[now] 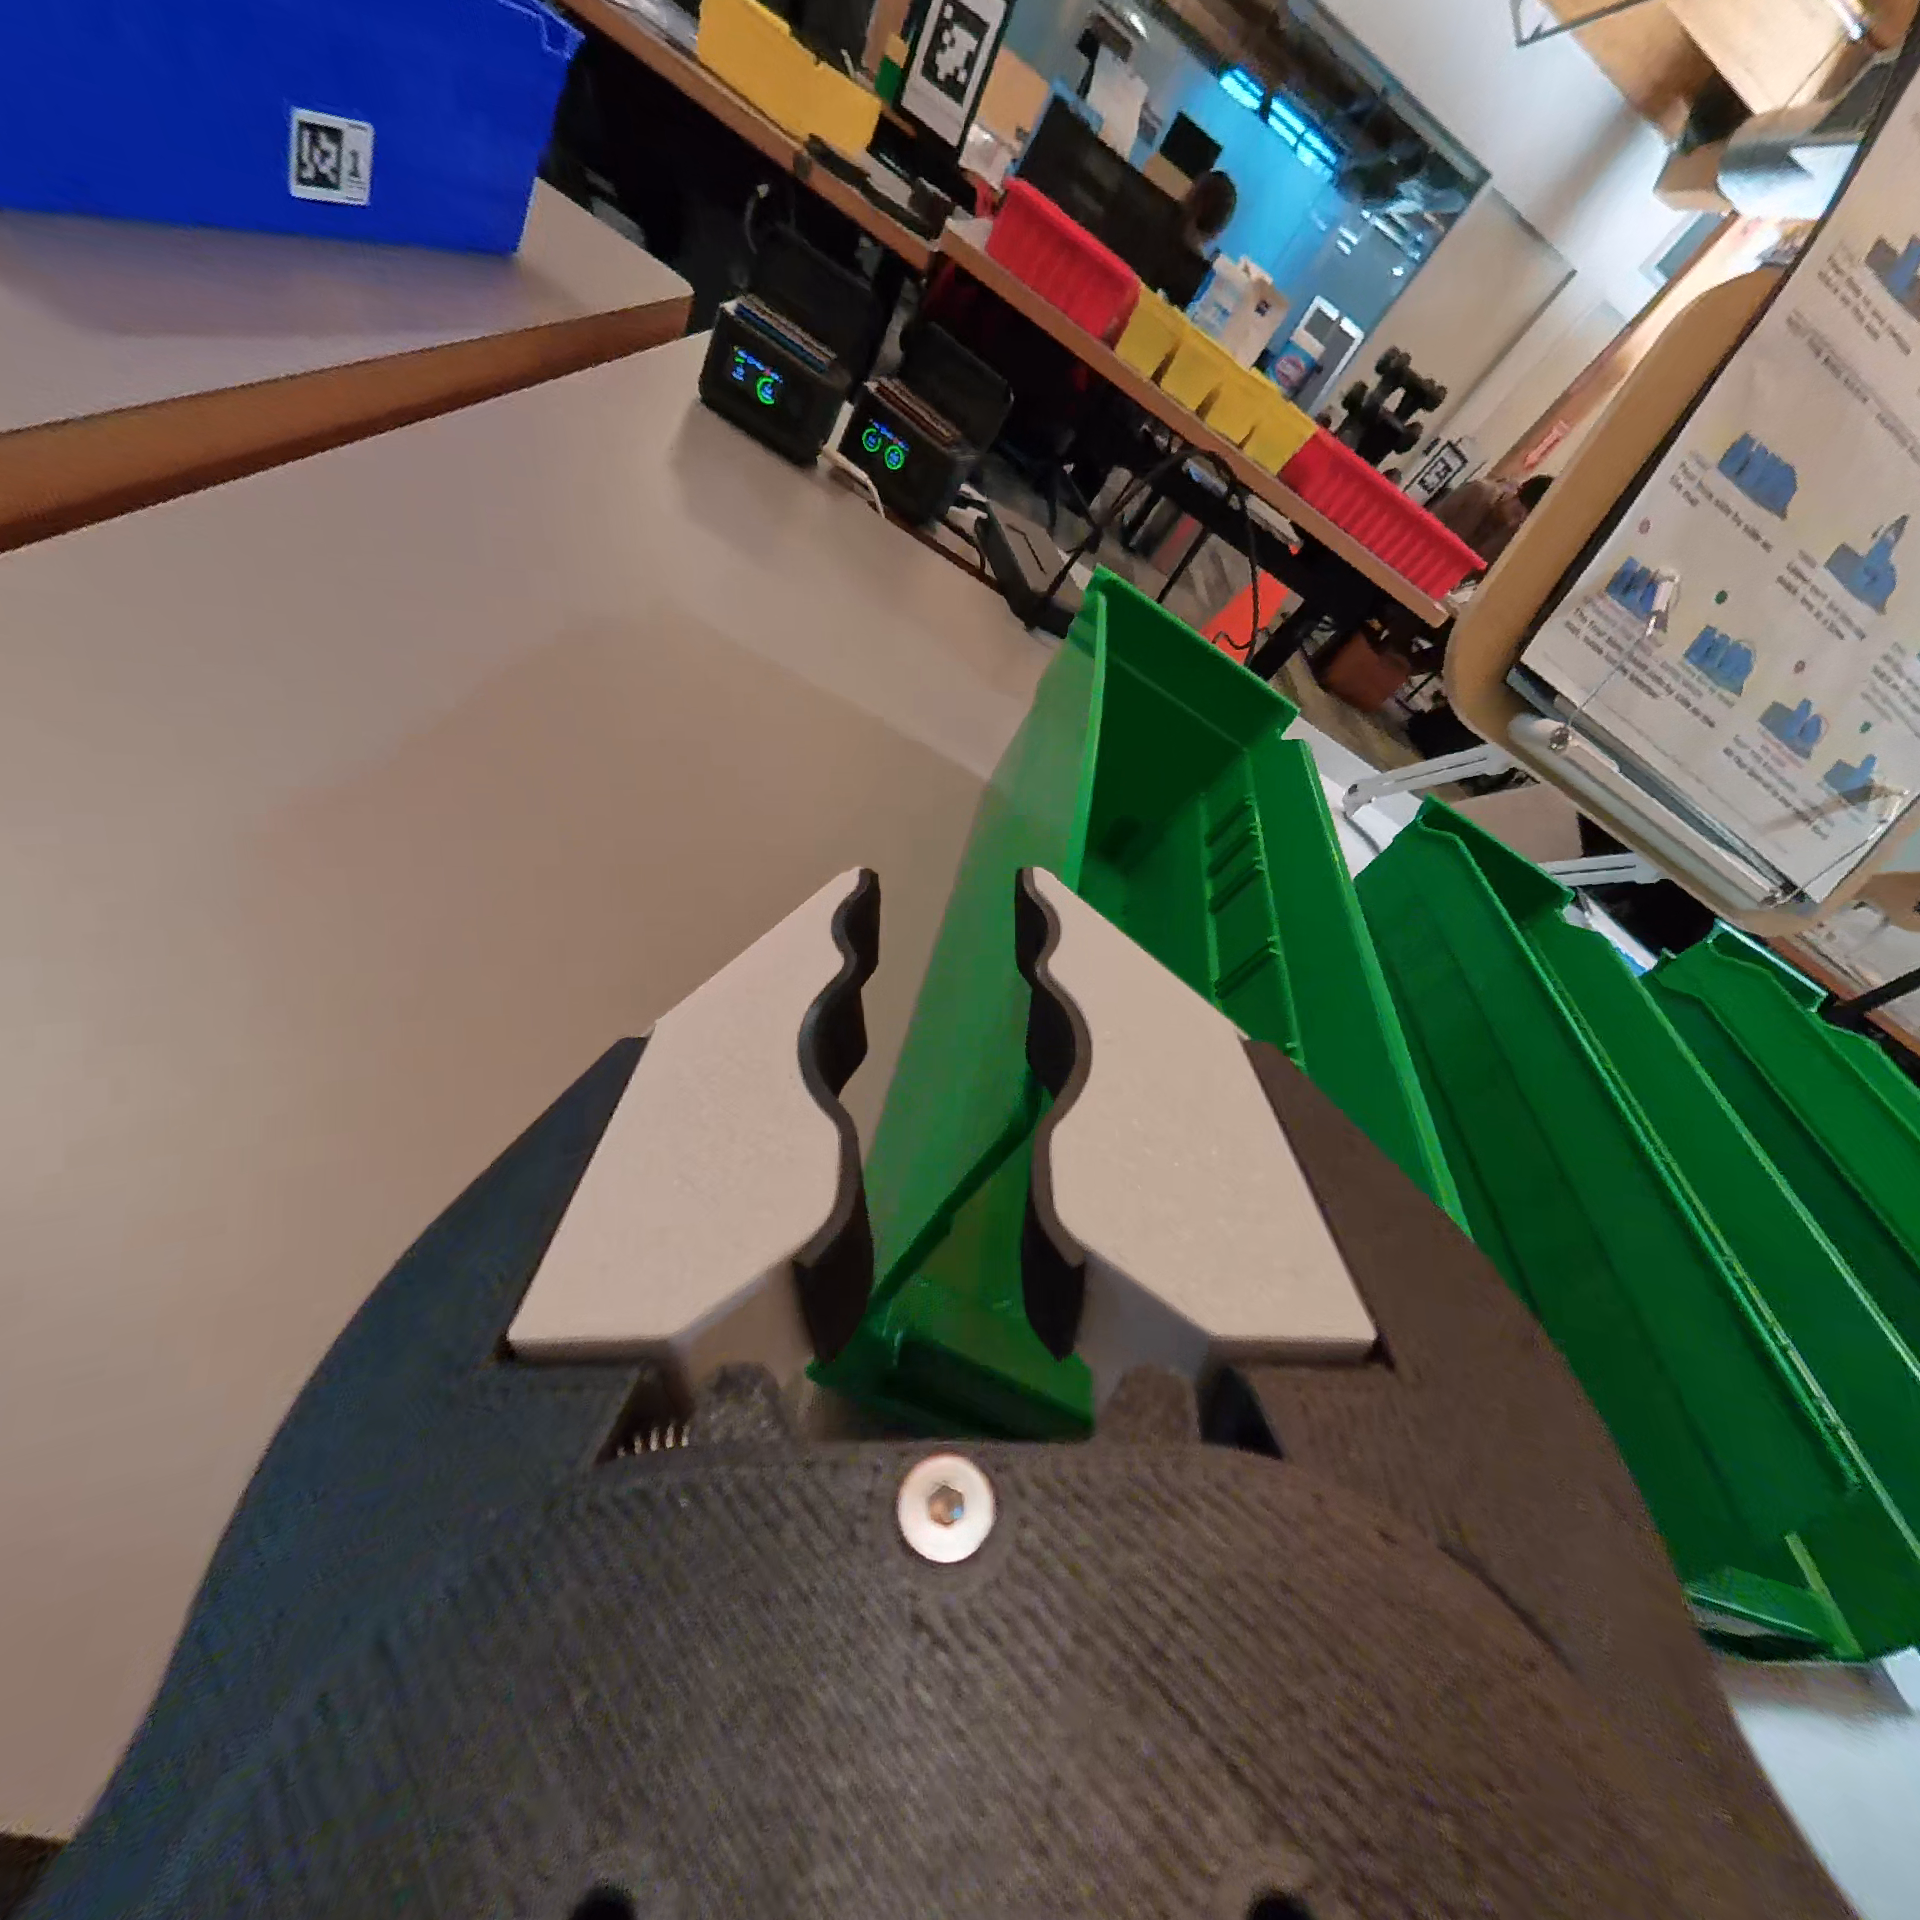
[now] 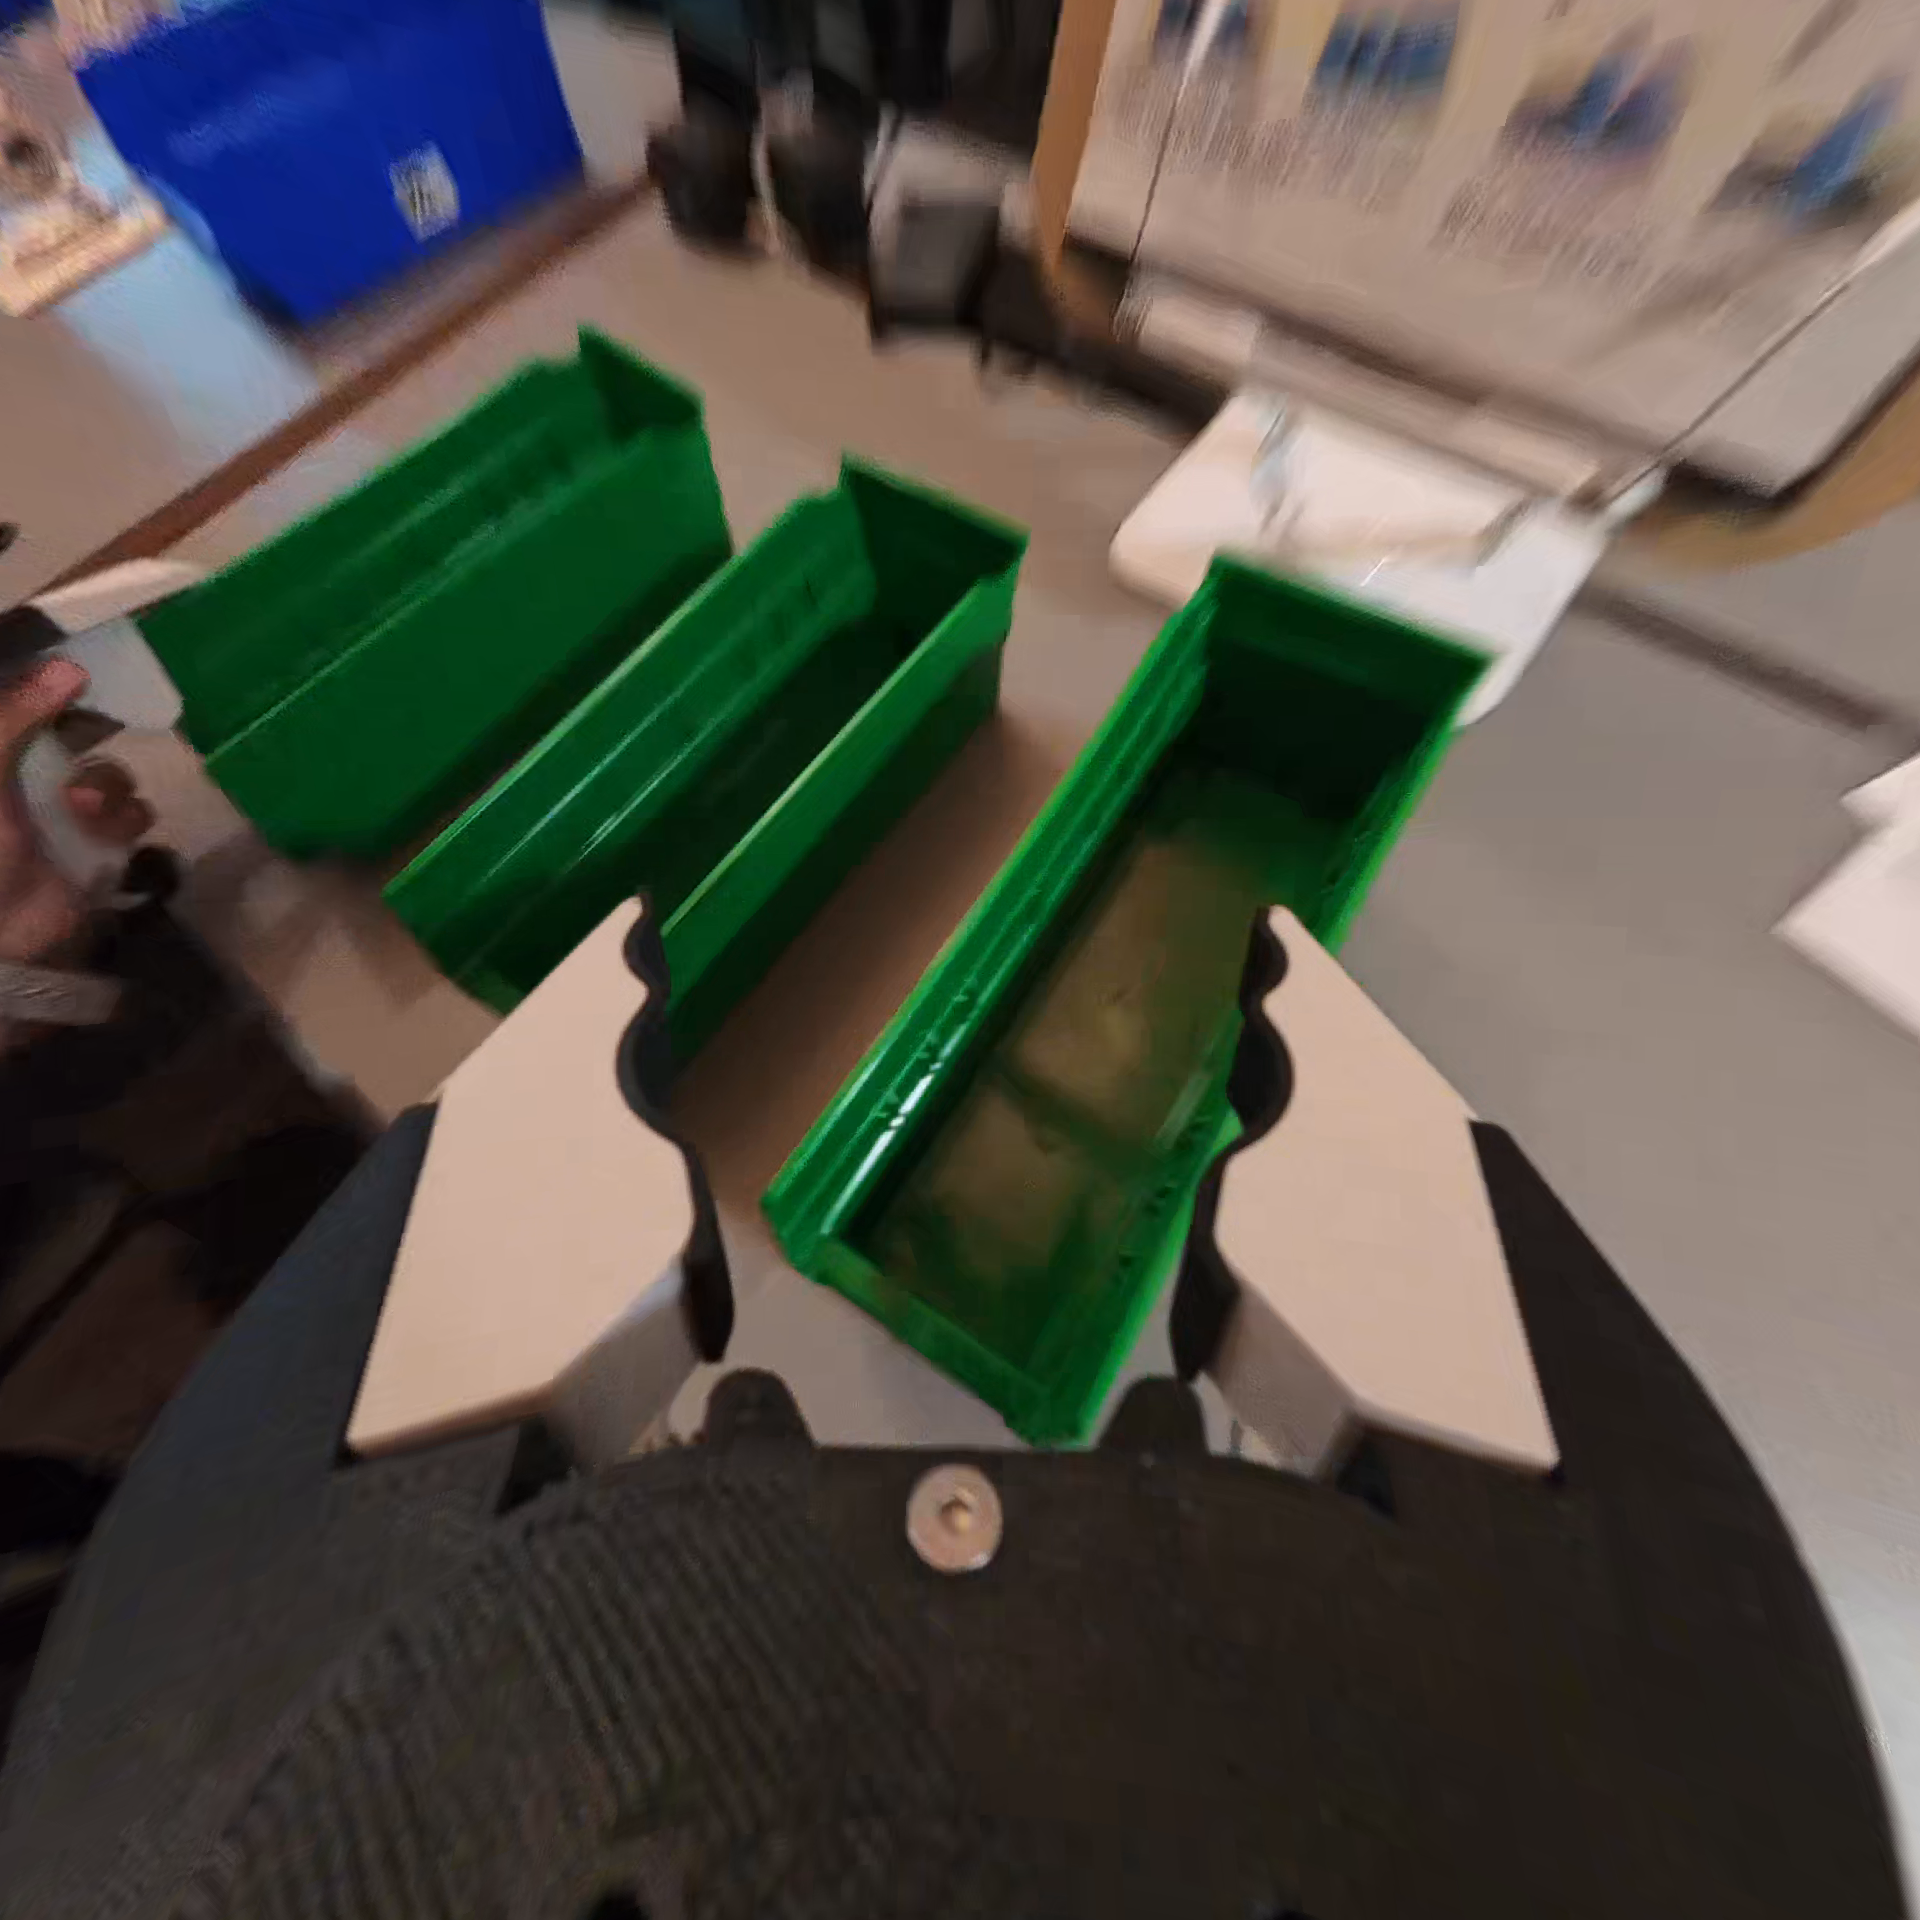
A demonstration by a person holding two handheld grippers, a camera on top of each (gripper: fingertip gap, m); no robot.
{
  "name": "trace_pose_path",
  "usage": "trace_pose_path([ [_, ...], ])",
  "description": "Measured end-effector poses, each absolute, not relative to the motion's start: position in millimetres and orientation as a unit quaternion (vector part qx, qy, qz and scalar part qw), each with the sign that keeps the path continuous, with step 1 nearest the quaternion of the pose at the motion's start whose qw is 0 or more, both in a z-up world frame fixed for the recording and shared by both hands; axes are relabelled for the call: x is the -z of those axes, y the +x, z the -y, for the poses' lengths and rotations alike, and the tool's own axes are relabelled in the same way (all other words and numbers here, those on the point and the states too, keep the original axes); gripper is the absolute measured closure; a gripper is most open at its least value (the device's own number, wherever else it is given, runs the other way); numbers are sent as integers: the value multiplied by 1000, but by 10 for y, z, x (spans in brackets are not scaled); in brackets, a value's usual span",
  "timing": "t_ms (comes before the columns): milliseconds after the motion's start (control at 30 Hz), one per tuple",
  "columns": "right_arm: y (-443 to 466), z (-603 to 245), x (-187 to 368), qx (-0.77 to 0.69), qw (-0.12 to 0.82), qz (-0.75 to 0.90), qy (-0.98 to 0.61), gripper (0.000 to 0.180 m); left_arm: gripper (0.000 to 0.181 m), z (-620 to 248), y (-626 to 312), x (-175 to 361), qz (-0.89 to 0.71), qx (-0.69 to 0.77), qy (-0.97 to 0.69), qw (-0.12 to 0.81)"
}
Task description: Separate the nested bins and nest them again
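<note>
I am looking at three green bins, pulled apart and sitting side by side on the grey desk (image 2: 1558, 1039). My left tongs (image 1: 945, 1039) are pinching the near wall of the left bin (image 1: 966, 1039). My right tongs (image 2: 951, 1049) are spread wide around the right bin (image 2: 1122, 997), not squeezing it. The middle bin (image 2: 727, 748) is sitting alone. The left bin is tipping, so it may slip out. The blue tub (image 1: 208, 114) is wearing a black-and-white sticker (image 1: 330, 156).
</note>
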State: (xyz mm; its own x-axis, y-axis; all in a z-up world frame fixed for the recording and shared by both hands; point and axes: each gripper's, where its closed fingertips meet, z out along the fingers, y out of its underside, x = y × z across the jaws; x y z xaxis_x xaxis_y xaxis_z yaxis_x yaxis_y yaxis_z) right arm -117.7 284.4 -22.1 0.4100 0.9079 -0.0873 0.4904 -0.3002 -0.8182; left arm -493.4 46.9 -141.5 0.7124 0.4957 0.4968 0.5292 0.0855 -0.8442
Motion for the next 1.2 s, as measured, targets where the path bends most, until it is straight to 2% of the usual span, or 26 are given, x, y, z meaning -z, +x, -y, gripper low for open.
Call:
trace_pose_path([
  [67, -849, -2809, 23, -259, 498, 439, -702, 80, 156, -469, -4927, 1415, 378, 16, -677, 632],
  [133, -459, -2805, -59, -230, 615, 389, -646, 101, 157, -472, -4912, 1415, 377, 15, -677, 632],
  [200, -177, -2780, 88, -230, 664, 358, -614, 114, 158, -477, -4888, 1407, 375, 18, -677, 633],
  [267, -47, -2769, 414, -275, 647, 339, -625, 113, 156, -489, -4862, 1413, 369, 26, -681, 632],
  [333, 34, -2769, 728, -334, 620, 303, -642, 119, 156, -498, -4834, 1414, 367, 42, -680, 633],
  [367, 55, -2754, 869, -356, 610, 291, -645, 128, 155, -501, -4825, 1415, 368, 48, -678, 634],
  [433, 6, -2675, 986, -396, 591, 284, -643, 158, 155, -512, -4813, 1418, 369, 53, -677, 635],
  [500, -119, -2594, 960, -393, 582, 324, -634, 176, 158, -535, -4794, 1402, 363, 51, -677, 638],
  [533, -136, -2639, 996, -363, 593, 329, -639, 180, 156, -551, -4777, 1408, 354, 47, -682, 637],
  [667, -242, -2660, 1167, -339, 580, 330, -663, 154, 149, -574, -4719, 1391, 339, 54, -686, 642],
  [733, -163, -2778, 1147, -299, 604, 302, -674, 133, 147, -559, -4702, 1390, 336, 59, -686, 643],
  [767, -103, -2842, 1109, -278, 623, 286, -673, 130, 146, -532, -4707, 1384, 337, 58, -684, 645],
  [833, -109, -2861, 1102, -267, 631, 296, -666, 133, 144, -463, -4732, 1343, 342, 60, -671, 655],
  [933, -196, -2844, 1182, -291, 607, 296, -677, 126, 143, -372, -4763, 1307, 355, 78, -651, 666],
  [1033, -194, -2861, 1201, -328, 582, 258, -698, 144, 142, -315, -4768, 1331, 364, 84, -649, 663],
  [1100, -170, -2901, 1207, -338, 581, 241, -700, 138, 142, -271, -4774, 1348, 365, 73, -654, 659],
  [1200, -224, -2904, 1279, -341, 565, 248, -709, 140, 142, -203, -4787, 1362, 368, 61, -657, 656],
])
